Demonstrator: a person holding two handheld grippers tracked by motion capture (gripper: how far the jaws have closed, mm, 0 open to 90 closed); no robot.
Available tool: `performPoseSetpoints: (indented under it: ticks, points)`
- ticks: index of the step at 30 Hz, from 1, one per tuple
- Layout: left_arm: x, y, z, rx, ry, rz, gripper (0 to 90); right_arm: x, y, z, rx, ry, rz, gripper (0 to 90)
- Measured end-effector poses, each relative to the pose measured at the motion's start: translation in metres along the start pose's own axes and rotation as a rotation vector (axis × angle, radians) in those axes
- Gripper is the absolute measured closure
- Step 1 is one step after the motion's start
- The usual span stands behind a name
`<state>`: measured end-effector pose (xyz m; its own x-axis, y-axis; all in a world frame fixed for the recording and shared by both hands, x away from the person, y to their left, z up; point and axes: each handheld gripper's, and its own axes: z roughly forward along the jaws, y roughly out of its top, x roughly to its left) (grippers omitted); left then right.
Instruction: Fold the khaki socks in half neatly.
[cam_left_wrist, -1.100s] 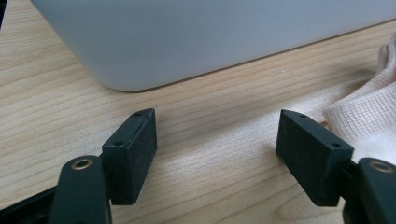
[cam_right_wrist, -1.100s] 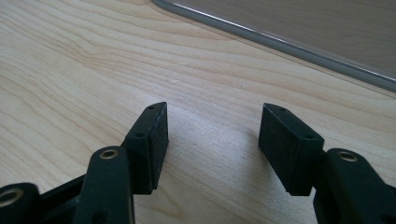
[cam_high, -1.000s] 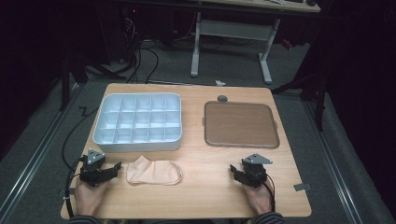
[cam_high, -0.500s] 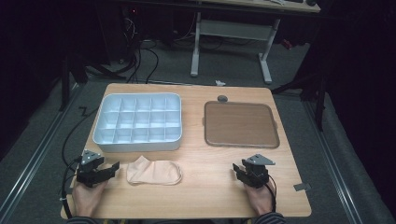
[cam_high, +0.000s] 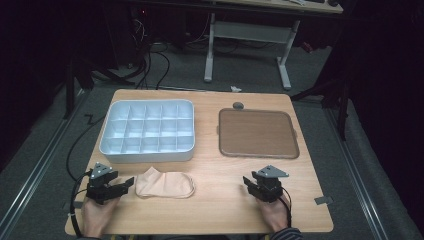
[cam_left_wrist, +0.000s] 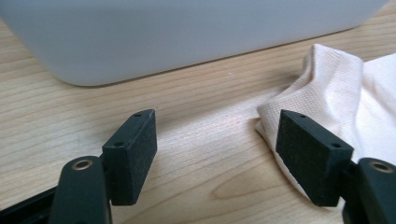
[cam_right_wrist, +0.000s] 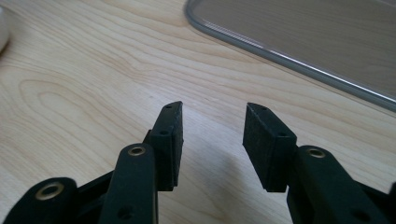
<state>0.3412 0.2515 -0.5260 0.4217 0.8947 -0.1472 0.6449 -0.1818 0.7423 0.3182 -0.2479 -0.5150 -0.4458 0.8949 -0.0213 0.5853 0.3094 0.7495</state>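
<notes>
A beige sock (cam_high: 165, 183) lies flat near the table's front left, just in front of a white compartment box (cam_high: 147, 131). My left gripper (cam_high: 126, 183) rests on the table at the sock's left end, open; in the left gripper view the sock (cam_left_wrist: 345, 93) lies beside the right fingertip (cam_left_wrist: 310, 156) with bare wood between the jaws. My right gripper (cam_high: 248, 183) sits at the front right, open over bare wood (cam_right_wrist: 212, 126), below a brown tray (cam_high: 257, 133).
The white box's wall (cam_left_wrist: 177, 32) stands close ahead of the left gripper. The brown tray's rim (cam_right_wrist: 280, 56) crosses ahead of the right gripper. A small grey round object (cam_high: 238, 105) lies behind the tray. Table legs and cables are on the floor beyond.
My left gripper has shifted slightly right toward the sock's end. The right gripper has barely moved.
</notes>
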Motion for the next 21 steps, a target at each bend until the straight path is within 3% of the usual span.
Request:
performPoseSetpoints:
  ticks: [12,21]
  points:
    - [-0.017,0.002,0.000,0.000,-0.077,0.010,30.5,0.029,0.015,0.002,0.000,0.086,-0.064,60.4]
    - [-0.026,0.003,0.006,0.025,-0.094,0.028,30.6,0.047,0.021,0.007,-0.006,0.162,-0.067,61.0]
